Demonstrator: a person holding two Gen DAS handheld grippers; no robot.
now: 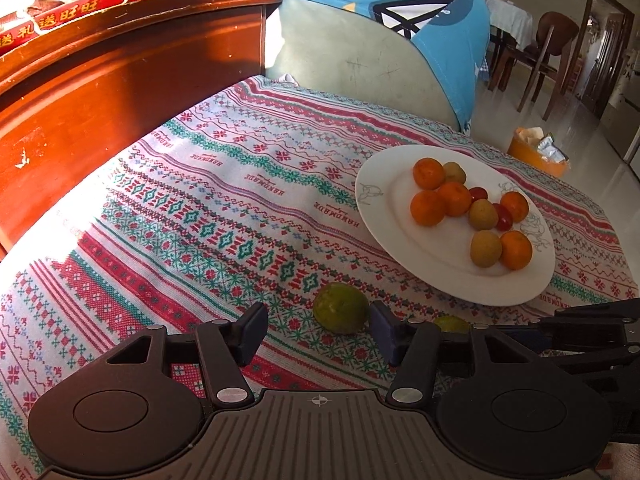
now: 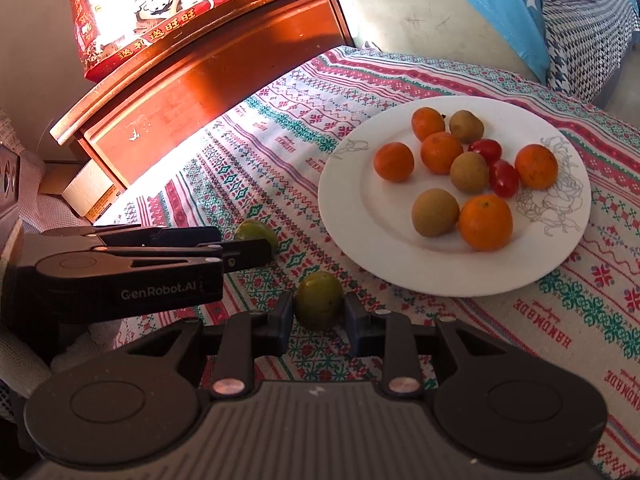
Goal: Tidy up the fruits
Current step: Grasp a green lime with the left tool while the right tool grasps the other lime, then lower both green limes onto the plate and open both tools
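Down on the patterned tablecloth (image 1: 208, 216), two claws side by side near the front edge of the white plate (image 2: 332, 200). Right gripper (image 2: 318, 322) narrowed onto the held green fruit (image 2: 319, 300), a dark pad pressed on each flank, the fruit low over the cloth just short of the plate's rim. Left gripper (image 1: 319, 332) at a middling spread, with the loose green fruit (image 1: 340, 314) sitting on the cloth between the tips. Clear gap on the left pad's side; on the right, fruit and pad very close, possibly touching, hard to call at this angle. No squeeze there from both sides, so nothing gripped. From the right wrist view, the same claw side-on at far left, that loose fruit just at its tip.

Already on the plate: five small oranges (image 2: 485, 222), three brownish-green fruits (image 2: 435, 213) and two red cherry tomatoes (image 2: 504, 178), mostly bunched toward the middle and far side. Near half of the plate bare.

Behind the cloth, a reddish wooden cabinet (image 1: 120, 80) catching hard sunlight, a red gift box (image 2: 152, 12) on top. Off to the right, an orange bin (image 1: 536, 156) on the floor.
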